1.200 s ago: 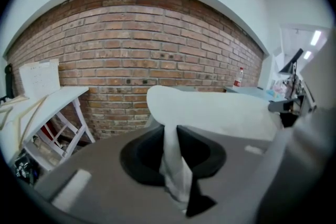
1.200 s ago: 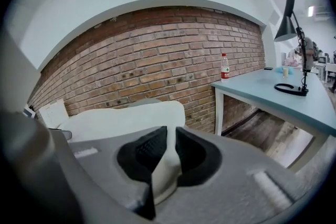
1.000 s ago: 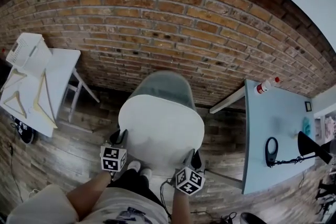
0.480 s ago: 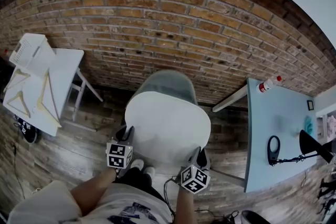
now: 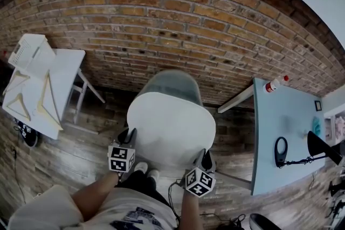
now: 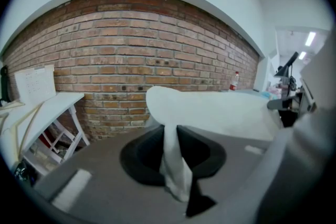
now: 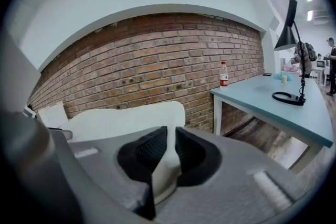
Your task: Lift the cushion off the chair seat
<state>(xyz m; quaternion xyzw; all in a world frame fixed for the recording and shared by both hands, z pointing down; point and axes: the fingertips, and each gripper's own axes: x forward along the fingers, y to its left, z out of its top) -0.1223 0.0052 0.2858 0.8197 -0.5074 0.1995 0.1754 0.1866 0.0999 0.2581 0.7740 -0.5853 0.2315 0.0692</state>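
A white seat cushion (image 5: 171,127) hangs flat above the grey-green chair (image 5: 173,82), whose backrest shows behind it. My left gripper (image 5: 129,139) is shut on the cushion's near left edge, and white fabric (image 6: 173,165) is pinched between its dark pads. My right gripper (image 5: 204,158) is shut on the near right edge, with the cushion edge (image 7: 165,168) squeezed between its pads. In both gripper views the cushion (image 6: 210,110) (image 7: 126,118) spreads out beyond the jaws. The chair seat itself is hidden under the cushion.
A brick wall (image 5: 172,24) rises behind the chair. A white table (image 5: 38,89) with wooden hangers stands at the left. At the right, a light blue table (image 5: 285,132) bears a bottle (image 5: 274,86) and a black desk lamp (image 5: 318,151). My shoes show on the wooden floor (image 5: 81,153).
Cushion and both grippers shifted a little to the right in the head view between the first and second frames, then stayed put. Both grips are unchanged.
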